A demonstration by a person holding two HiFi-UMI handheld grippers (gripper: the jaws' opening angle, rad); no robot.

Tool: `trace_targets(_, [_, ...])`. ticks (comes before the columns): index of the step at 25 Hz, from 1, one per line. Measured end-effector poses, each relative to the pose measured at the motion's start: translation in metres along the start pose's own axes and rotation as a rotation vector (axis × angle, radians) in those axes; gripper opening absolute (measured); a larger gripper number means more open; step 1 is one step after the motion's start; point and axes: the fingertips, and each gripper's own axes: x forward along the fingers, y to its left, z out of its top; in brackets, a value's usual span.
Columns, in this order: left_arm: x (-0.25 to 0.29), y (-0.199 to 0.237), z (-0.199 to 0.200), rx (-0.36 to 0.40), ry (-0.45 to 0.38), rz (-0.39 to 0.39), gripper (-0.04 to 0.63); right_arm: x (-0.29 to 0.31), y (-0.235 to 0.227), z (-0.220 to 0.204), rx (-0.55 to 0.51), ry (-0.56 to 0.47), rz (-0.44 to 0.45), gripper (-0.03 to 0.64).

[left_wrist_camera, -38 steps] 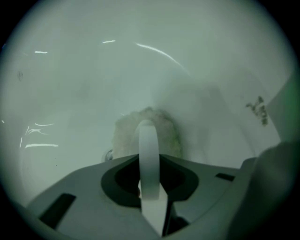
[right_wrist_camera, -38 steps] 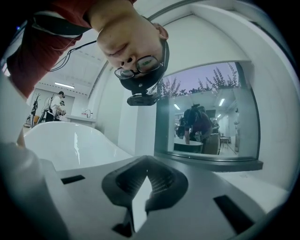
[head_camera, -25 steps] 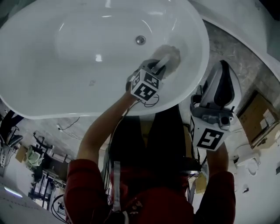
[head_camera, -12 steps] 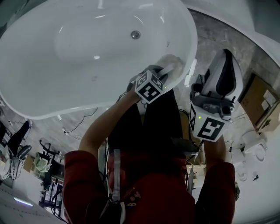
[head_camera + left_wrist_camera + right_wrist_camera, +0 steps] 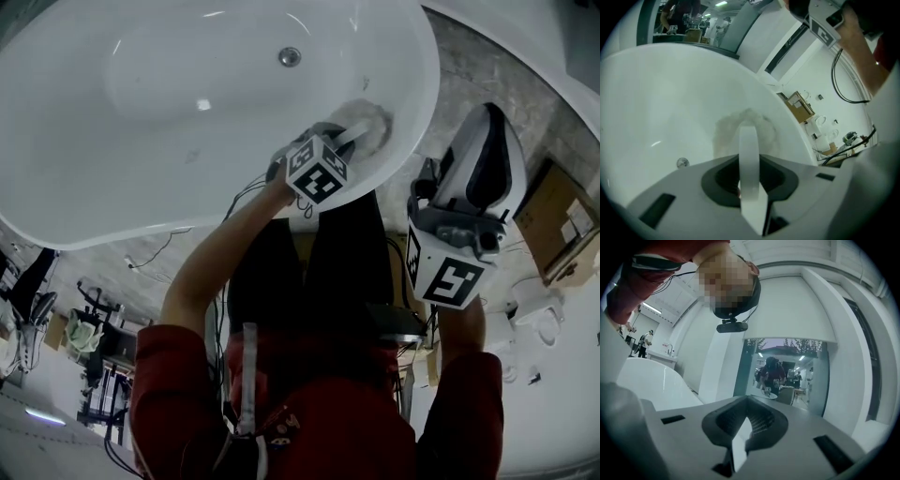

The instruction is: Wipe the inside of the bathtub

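The white bathtub [image 5: 84, 230] fills the top of the head view, its drain [image 5: 290, 56] near the upper middle. My left gripper [image 5: 349, 139] reaches into the tub's right end and is shut on the white strap of a fluffy white wiping pad [image 5: 367, 124]. The pad is pressed on the inner wall. In the left gripper view the pad [image 5: 745, 129] lies flat on the tub wall [image 5: 656, 93] past the jaws, with the drain [image 5: 683, 162] at lower left. My right gripper [image 5: 485, 131] is held outside the tub, shut with nothing in it [image 5: 740, 437].
Grey stone floor [image 5: 487, 66] runs beside the tub, with another white fixture's rim [image 5: 525, 33] at the top right. A cardboard box [image 5: 562, 230] and a white toilet-like fixture [image 5: 539, 314] stand at the right. Cables [image 5: 150, 261] trail under the tub's near rim.
The left gripper and pad have slid away from the drain toward the tub's near right wall. The right gripper has kept its place outside the tub.
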Motion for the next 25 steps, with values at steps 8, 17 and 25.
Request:
trace_targets(8, [0.058,0.069,-0.045,-0.016,0.048,0.114,0.092,0.028,0.034,-0.055,0.050,0.026,0.096,0.011])
trace_targets(17, [0.125,0.146,-0.099,-0.045,0.126,0.220,0.092,0.057,0.076,-0.114,0.067,0.055,0.218,0.011])
trace_targets(25, [0.169,0.217,-0.143,-0.110,0.212,0.255,0.092,0.079,0.103,-0.143,0.089,0.072,0.242,0.011])
